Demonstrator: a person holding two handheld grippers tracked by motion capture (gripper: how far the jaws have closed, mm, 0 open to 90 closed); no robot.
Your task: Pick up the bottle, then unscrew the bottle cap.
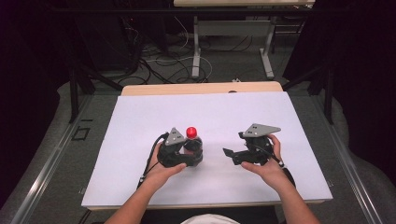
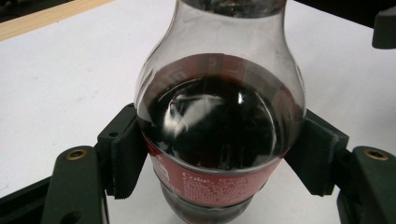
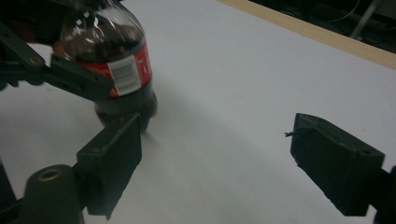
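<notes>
Left gripper pinches the cola bottle at its label, upright on the white table, left of centre. Right gripper sits apart to the bottle's right, jaws spread with nothing between them. Bare table between the two; wooden edge at the far side.

Your counter carries a white sheet, its wooden edge bare at the far side. Beyond it, grey floor with tangled cables and a second table's white legs. Surroundings dark.
</notes>
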